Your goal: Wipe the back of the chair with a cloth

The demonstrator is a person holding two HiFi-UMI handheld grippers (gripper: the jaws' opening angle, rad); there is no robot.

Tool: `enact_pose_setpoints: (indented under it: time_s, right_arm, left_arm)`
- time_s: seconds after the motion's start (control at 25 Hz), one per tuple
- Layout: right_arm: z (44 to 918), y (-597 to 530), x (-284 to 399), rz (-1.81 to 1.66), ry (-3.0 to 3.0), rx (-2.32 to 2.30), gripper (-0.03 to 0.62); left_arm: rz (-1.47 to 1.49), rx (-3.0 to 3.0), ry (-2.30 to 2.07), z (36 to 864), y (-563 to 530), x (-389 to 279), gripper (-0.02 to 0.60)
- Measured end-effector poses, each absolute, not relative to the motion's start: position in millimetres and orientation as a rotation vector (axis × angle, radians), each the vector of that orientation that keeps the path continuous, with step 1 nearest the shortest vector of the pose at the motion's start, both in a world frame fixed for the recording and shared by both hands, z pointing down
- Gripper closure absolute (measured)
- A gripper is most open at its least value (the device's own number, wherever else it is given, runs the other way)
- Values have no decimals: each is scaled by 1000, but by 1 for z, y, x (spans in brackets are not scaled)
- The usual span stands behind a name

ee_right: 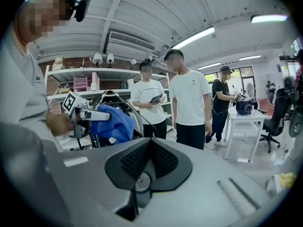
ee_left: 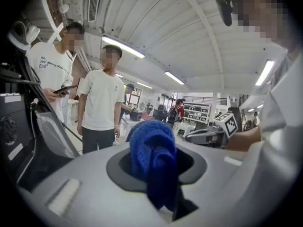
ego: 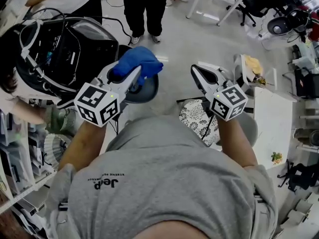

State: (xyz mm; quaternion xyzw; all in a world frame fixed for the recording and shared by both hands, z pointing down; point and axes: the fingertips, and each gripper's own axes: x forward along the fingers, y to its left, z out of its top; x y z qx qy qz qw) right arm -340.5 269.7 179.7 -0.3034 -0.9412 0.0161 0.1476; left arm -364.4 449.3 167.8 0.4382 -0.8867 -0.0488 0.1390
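Two grippers raised at chest height: left gripper (ego: 133, 77) clamped on bunched blue cloth (ego: 138, 62), right gripper (ego: 200, 76) closed and empty; black bulk (ego: 65, 54), probably the chair, lies left of the cloth, nearest the left gripper.

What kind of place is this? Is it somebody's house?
Probably not a house: it looks like a lab or workshop. There are long ceiling lights, stocked shelves and a white work table with equipment.
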Motion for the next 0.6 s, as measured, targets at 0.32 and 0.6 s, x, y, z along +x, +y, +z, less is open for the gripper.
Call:
enact_pose_setpoints:
  time_s: [0.32,0.6]
  right_arm:
    - [177,260,-349,39,-2717,-867,594]
    - [178,270,-334,38,-2718,-861,594]
  left_arm:
    - [-147,1268,-2564,165,444,-373,414]
    - [-150,1271,-2558,166,456,-359,414]
